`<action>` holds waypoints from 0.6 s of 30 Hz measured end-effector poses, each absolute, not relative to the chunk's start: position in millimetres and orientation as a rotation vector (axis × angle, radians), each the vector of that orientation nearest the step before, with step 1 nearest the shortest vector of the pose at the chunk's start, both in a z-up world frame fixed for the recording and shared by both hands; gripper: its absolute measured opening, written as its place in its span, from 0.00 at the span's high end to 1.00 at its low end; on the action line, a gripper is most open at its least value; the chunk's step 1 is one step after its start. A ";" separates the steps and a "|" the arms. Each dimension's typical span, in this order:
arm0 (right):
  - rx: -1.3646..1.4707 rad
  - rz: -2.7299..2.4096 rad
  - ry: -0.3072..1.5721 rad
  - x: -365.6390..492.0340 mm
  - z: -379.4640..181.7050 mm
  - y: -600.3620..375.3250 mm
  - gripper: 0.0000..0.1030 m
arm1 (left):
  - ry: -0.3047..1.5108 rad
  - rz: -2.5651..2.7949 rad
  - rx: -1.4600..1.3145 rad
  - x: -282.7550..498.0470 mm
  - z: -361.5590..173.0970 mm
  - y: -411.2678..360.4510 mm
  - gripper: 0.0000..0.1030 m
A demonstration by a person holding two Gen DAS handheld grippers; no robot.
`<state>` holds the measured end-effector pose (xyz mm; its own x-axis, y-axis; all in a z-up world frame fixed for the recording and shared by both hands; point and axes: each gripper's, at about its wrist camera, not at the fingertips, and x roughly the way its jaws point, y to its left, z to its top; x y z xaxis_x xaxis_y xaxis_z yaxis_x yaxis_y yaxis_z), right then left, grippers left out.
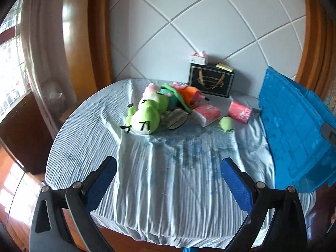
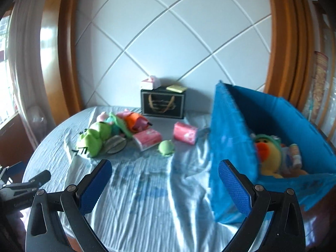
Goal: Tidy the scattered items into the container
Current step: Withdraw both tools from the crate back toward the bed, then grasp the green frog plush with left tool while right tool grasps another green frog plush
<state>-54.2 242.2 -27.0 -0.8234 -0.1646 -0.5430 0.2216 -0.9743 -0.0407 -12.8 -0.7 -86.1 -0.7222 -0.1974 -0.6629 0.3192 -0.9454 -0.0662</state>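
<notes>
Both claws are spread wide with nothing between the pads — the left claw [image 1: 168,180] and the right claw [image 2: 164,184] hang over bare sheet on the bed [image 1: 88,138]. The blue bin [image 2: 231,138] at three o'clock already holds a yellow duck toy [image 2: 269,157]. The green plush [image 1: 147,115], two pink tissue packs [image 1: 206,113] and a small green ball [image 1: 226,124] lie towards twelve o'clock — apparently between deposits. Next: reach forward and close on one.
</notes>
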 end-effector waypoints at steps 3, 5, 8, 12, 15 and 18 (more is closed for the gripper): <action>0.861 -2.768 0.170 -78.2 -42.6 218.5 0.00 | 0.279 -2.596 1.031 -25.1 -102.2 -29.3 0.02; 0.883 -2.736 0.168 -95.7 -54.8 204.3 0.00 | 0.282 -2.564 1.047 -35.4 -110.8 -43.7 0.02; 0.926 -2.683 0.165 -128.9 -73.1 183.5 0.00 | 0.299 -2.527 1.084 -60.0 -123.5 -60.3 0.02; 0.955 -2.611 0.184 -175.6 -94.0 158.8 0.00 | 0.314 -2.486 1.098 -104.7 -136.1 -75.1 0.02; 1.002 -2.561 0.196 -210.1 -111.3 143.0 0.00 | 0.350 -2.461 1.130 -137.6 -148.0 -83.6 0.02; 1.060 -2.518 0.220 -237.0 -128.0 126.3 0.00 | 0.350 -2.439 1.173 -171.1 -163.1 -90.8 0.02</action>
